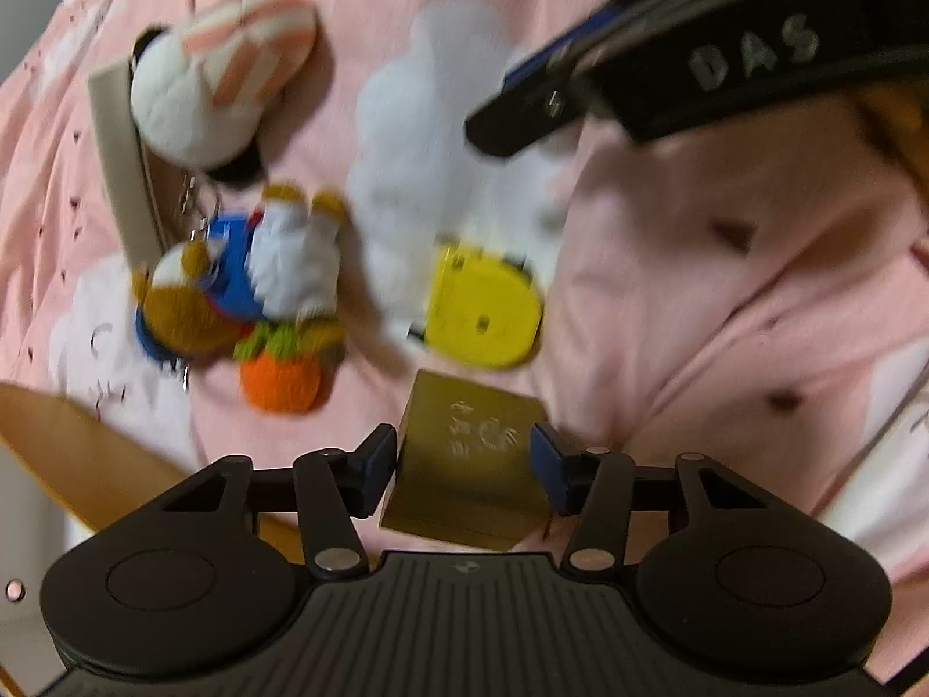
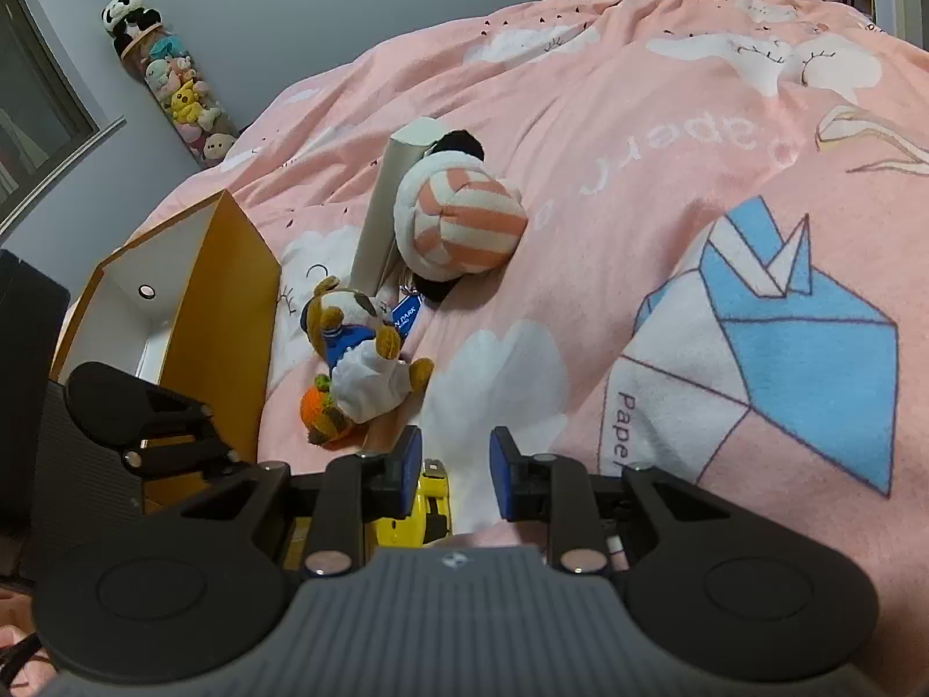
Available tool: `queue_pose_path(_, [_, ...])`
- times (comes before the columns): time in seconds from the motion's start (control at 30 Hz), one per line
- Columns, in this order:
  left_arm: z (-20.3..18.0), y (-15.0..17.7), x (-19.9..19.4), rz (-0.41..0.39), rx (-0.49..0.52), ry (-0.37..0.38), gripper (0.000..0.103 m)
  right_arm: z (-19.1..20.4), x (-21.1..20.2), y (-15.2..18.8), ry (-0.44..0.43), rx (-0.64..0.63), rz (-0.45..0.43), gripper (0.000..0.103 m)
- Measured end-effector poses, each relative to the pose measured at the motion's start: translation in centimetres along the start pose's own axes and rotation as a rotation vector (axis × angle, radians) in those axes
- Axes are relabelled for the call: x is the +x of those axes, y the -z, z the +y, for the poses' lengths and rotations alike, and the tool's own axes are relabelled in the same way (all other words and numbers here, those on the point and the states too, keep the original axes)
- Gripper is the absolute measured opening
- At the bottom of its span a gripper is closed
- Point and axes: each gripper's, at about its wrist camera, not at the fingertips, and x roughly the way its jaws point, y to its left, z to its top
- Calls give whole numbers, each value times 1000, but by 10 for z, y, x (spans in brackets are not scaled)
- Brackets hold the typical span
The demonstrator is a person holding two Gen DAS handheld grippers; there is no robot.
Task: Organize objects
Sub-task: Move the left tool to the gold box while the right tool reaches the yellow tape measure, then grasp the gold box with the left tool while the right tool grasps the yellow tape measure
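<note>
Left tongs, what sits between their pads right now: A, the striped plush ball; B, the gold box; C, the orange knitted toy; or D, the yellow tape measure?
B: in the left wrist view the gold box sits between the blue pads of the left tongs.

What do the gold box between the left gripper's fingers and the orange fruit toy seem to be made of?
Gold box: probably card with a metallic gold finish, given its flat faces, crisp edges and soft sheen; blur leaves this open. Orange fruit toy: likely crocheted yarn, matte and fuzzy, with a green top.
</note>
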Motion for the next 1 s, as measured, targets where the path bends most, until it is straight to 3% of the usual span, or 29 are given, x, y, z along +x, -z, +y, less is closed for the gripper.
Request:
queue_pose_path(0.13, [0, 7, 3, -2, 7, 3, 69, 2, 3, 0, 0, -8, 11, 27])
queue_pose_path(0.27, [-7, 9, 5, 14, 89, 16, 78, 2, 3, 1, 1, -9, 12, 27])
queue_pose_path(0.43, [-13, 10, 13, 36, 156, 33, 80, 3, 3, 1, -4, -20, 18, 28])
queue_pose_path(0.53, [-19, 14, 25, 53, 181, -5, 79, 7, 4, 2, -21, -45, 30, 28])
queue_pose_path(0.6, [-20, 17, 28, 45, 162, -18, 71, 11, 5, 3, -34, -73, 42, 29])
queue_pose_path(0.77, [-14, 30, 15, -27, 62, -1, 70, 24, 10, 6, -46, -161, 82, 29])
queue_pose_path(0.97, [4, 53, -24, -156, -125, 30, 70, 38, 16, 9, -32, -264, 123, 29])
queue_pose_path(1.0, [10, 44, -32, -175, -155, 33, 70, 40, 18, 9, -24, -280, 134, 29])
